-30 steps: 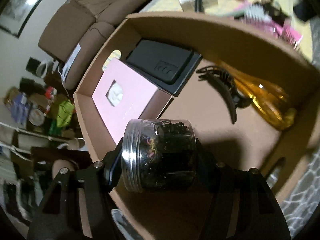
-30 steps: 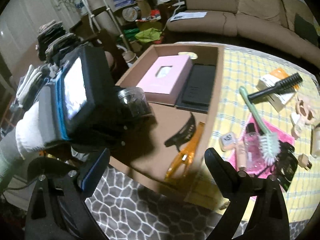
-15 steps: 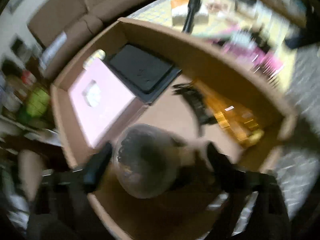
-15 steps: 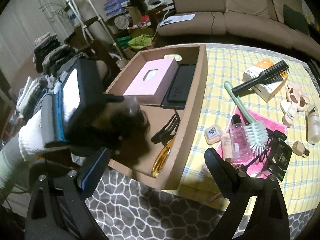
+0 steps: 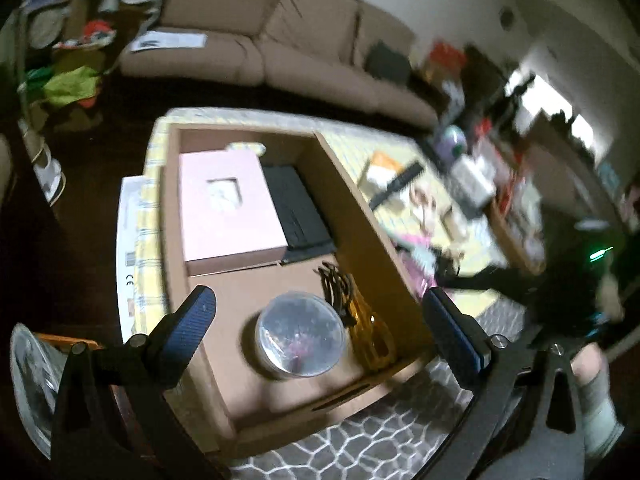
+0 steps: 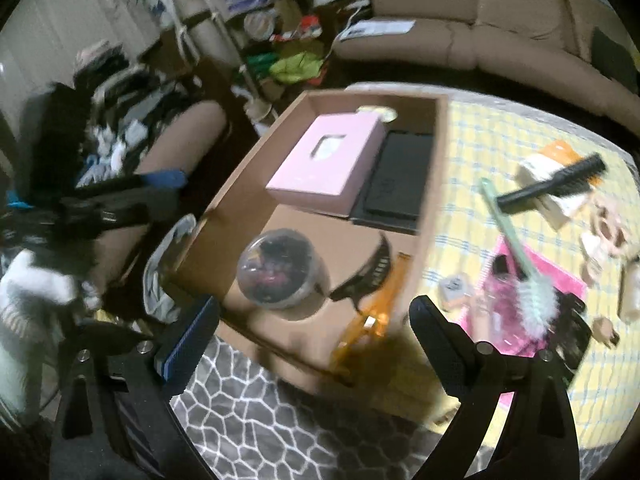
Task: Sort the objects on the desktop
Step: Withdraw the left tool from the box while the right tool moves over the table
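Note:
A clear round jar [image 5: 300, 334] of dark hair ties stands in the near part of the cardboard box [image 5: 360, 216]; it also shows in the right wrist view [image 6: 280, 268]. My left gripper [image 5: 320, 320] is open and empty, raised above the jar. My right gripper [image 6: 312, 320] is open and empty over the box's near edge [image 6: 320, 364]. In the box lie a pink box [image 5: 228, 208], a black case [image 5: 296, 208], a black hair claw [image 6: 368, 272] and an orange clip [image 6: 376, 312].
On the yellow checked cloth [image 6: 500, 152] right of the box lie a black brush [image 6: 560, 184], a green brush [image 6: 520, 256], a pink pouch [image 6: 552, 292] and small bottles. A brown sofa [image 5: 280, 52] stands behind. Patterned grey rug [image 6: 280, 420] lies below.
My left gripper let go of the jar, which now stands in the box, and drew back upward, now open. The right gripper shifted slightly.

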Available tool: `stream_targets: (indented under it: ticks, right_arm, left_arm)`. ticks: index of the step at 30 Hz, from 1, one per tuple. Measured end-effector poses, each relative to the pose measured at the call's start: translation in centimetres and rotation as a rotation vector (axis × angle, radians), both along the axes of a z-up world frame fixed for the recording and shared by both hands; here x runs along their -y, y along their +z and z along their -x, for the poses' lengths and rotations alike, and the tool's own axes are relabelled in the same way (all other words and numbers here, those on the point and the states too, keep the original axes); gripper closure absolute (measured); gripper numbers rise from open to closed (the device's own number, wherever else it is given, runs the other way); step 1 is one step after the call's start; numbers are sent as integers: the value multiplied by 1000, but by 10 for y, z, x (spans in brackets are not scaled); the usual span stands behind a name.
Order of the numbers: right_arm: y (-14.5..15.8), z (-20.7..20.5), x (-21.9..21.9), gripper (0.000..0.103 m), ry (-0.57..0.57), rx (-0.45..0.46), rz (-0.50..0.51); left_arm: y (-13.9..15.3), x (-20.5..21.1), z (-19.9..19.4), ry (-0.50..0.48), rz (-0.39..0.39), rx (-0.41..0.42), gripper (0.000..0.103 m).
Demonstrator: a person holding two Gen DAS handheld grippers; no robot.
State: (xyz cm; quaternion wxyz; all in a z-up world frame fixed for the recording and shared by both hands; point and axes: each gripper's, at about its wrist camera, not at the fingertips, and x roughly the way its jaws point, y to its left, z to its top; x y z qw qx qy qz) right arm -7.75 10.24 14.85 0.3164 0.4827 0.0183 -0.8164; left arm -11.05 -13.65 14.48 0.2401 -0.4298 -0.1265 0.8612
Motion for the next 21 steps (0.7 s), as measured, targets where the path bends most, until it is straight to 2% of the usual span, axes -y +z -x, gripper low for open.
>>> stream_targets:
  ticks: [3, 4, 7, 10, 13, 16, 19, 21]
  right_arm:
    - [-20, 12, 34, 5, 25, 36, -37]
    - [-27, 16, 44, 5, 27, 41, -56]
    - [-45, 28, 69, 5, 26, 50, -95]
    - [-61, 40, 81, 5, 7, 81, -116]
    - [-71, 46, 86, 6, 0, 103, -148]
    - [-79, 44, 91, 18, 34, 147, -145]
    - [-81, 43, 90, 21, 42, 181, -101]
    - [-81, 42, 90, 27, 46, 205, -64]
  left_arm:
    - [0, 25, -12, 82, -74, -22, 0]
    - [-2, 38, -17, 126, -87, -33, 0]
    - [-13, 58, -19, 172, -113, -19, 0]
    - [-24, 71, -17, 193, -117, 3, 0]
    - [-33, 78, -15, 204, -152, 17, 0]
    - [-38, 74, -13, 186, -172, 34, 0]
    - [-40, 66, -12, 157, -175, 38, 0]
    - [-44, 61, -12, 144, -176, 53, 0]
